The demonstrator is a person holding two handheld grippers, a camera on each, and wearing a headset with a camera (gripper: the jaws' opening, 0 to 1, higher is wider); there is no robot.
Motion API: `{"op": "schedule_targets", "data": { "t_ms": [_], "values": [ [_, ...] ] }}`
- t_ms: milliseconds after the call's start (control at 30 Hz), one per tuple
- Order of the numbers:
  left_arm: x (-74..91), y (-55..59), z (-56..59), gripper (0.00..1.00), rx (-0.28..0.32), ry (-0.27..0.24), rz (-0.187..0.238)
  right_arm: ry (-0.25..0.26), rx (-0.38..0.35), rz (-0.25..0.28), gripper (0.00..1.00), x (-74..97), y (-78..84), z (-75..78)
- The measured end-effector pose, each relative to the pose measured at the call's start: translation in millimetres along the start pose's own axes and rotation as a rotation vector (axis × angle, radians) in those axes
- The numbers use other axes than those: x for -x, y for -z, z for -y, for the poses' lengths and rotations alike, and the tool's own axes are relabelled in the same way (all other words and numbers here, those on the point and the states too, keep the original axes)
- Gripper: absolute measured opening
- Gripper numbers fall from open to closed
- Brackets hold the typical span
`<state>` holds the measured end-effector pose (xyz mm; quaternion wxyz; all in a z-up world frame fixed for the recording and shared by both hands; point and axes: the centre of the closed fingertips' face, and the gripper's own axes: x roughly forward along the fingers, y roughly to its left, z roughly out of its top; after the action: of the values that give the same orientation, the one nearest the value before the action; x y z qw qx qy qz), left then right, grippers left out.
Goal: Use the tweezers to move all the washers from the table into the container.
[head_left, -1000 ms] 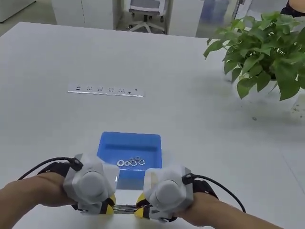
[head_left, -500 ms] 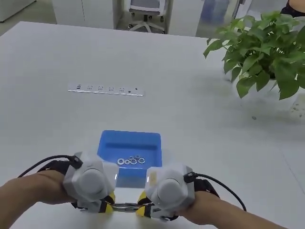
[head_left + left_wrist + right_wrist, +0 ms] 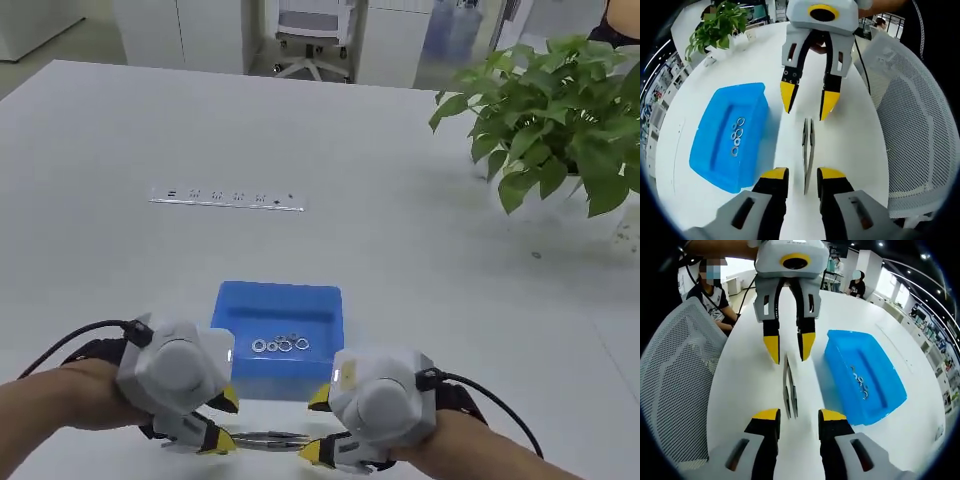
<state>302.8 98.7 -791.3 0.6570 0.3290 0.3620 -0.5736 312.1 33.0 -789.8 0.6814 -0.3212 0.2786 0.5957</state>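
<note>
No legible text, label, brand, number; power strip (image 3: 226,198) markings too small to read.

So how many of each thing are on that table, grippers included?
Grippers: 2 (left gripper, right gripper)
Tweezers: 1
Blue container: 1
Washers in it: about 5, bunched together
Power strip: 1
Potted plant: 1
Total: about 11

light: bright, even, overhead
shadows: soft, faint beside container (image 3: 280,302)
glare: white table (image 3: 850,140) washes out in gripper views
distortion: strong fisheye bending at gripper-view edges
focus: head view sharp; background slightly soft
</note>
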Motion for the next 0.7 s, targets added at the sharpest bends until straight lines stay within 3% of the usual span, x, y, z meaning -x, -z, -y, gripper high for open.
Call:
{"op": "schedule_targets", "data": {
  "t_ms": [100,233,533,700],
  "values": [
    [8.5,-2.3,1.6,0.31,0.050,-0.023,0.032,0.024,-0.014,0.012,0.37,7.9,0.1,3.4],
    [18.8,-7.8,4.9,0.36,0.103,-0.044,0.085,0.083,-0.049,0.022,0.51,21.2,3.8,12.6],
    [54.5,-18.5,0.9,0.61,0.173,-0.135,0.211,0.177,-0.139,0.094,0.69,55.0,3.3,33.6],
    [73.7,-15.2,-6.1,0.71,0.189,-0.179,0.228,0.217,-0.162,0.099,0.79,72.1,7.4,42.0]
  ]
}}
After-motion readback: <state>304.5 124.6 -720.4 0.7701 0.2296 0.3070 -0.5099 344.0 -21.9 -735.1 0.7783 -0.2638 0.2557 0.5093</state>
